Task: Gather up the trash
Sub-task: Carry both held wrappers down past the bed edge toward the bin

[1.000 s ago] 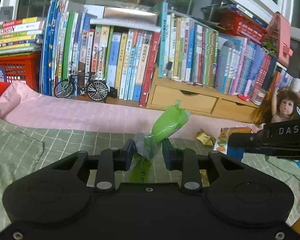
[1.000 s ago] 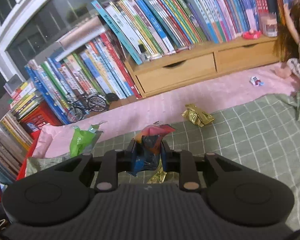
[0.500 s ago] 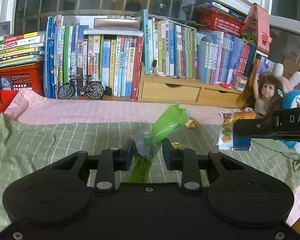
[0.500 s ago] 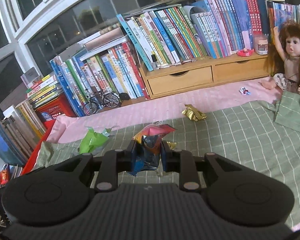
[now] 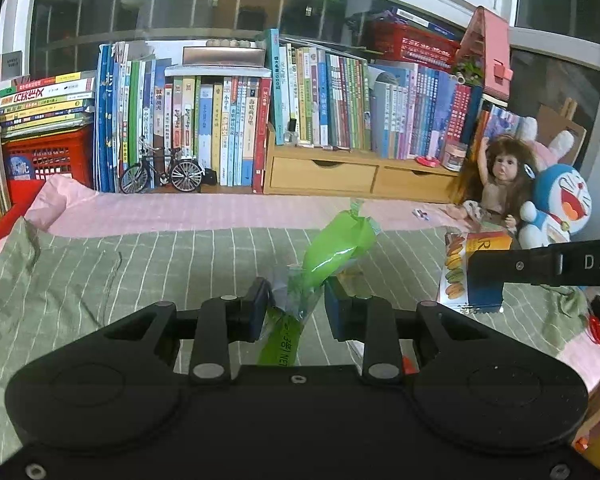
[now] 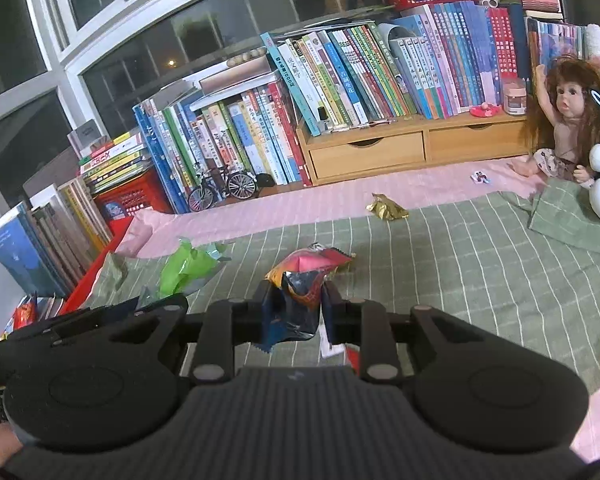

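Note:
My left gripper (image 5: pixel 296 304) is shut on a crumpled green plastic wrapper (image 5: pixel 336 248) that sticks up and to the right above the green checked blanket (image 5: pixel 140 264). My right gripper (image 6: pixel 296 300) is shut on a red, orange and blue snack packet (image 6: pixel 304 276). In the left wrist view the right gripper's black finger (image 5: pixel 540 266) comes in from the right with that packet (image 5: pixel 458 272). The right wrist view shows the green wrapper (image 6: pixel 184 266) at the left. A gold wrapper (image 6: pixel 386 207) and a small wrapper (image 6: pixel 480 177) lie further back.
Rows of books (image 5: pixel 228 128) and a wooden drawer unit (image 5: pixel 364 176) line the window wall, with a model bicycle (image 5: pixel 160 172) and a red crate (image 5: pixel 44 160). A doll (image 5: pixel 496 188) and a blue plush toy (image 5: pixel 560 204) sit at the right. Red scissors (image 5: pixel 598 328) lie nearby.
Both grippers have drawn back and up from the bookshelf, so more of the blanket and room shows. Each still grips its wrapper the same way.

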`<state>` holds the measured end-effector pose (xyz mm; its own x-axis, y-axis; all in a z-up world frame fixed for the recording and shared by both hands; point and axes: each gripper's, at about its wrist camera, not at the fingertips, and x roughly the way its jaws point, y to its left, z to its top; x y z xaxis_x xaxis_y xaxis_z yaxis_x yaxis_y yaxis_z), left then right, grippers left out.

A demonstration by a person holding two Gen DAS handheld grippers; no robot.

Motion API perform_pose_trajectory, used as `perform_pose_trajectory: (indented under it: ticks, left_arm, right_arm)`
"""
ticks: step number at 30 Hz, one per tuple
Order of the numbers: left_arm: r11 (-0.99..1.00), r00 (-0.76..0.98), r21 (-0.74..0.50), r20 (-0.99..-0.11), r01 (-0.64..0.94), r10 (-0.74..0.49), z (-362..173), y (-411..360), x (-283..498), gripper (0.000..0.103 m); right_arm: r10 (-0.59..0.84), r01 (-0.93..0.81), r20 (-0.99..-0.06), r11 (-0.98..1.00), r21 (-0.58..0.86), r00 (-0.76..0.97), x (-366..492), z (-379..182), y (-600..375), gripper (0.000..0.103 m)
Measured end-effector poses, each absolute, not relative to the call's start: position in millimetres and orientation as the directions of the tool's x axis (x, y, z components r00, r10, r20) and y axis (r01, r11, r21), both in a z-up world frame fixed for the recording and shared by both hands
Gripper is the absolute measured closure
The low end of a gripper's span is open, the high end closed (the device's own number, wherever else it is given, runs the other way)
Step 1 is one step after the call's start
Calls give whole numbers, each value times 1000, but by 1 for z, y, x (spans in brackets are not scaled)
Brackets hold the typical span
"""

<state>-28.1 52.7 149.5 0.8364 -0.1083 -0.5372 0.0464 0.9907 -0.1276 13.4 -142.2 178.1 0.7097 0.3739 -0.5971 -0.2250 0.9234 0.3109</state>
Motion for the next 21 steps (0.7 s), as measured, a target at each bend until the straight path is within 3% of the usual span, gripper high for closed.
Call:
perform_pose_trajectory:
  ticks: [21]
  left_arm:
    - [985, 821, -131, -548, 108, -163, 126, 42, -101, 74]
  right_arm:
    - [410, -280, -608, 911, 302, 680, -59, 158, -145, 72]
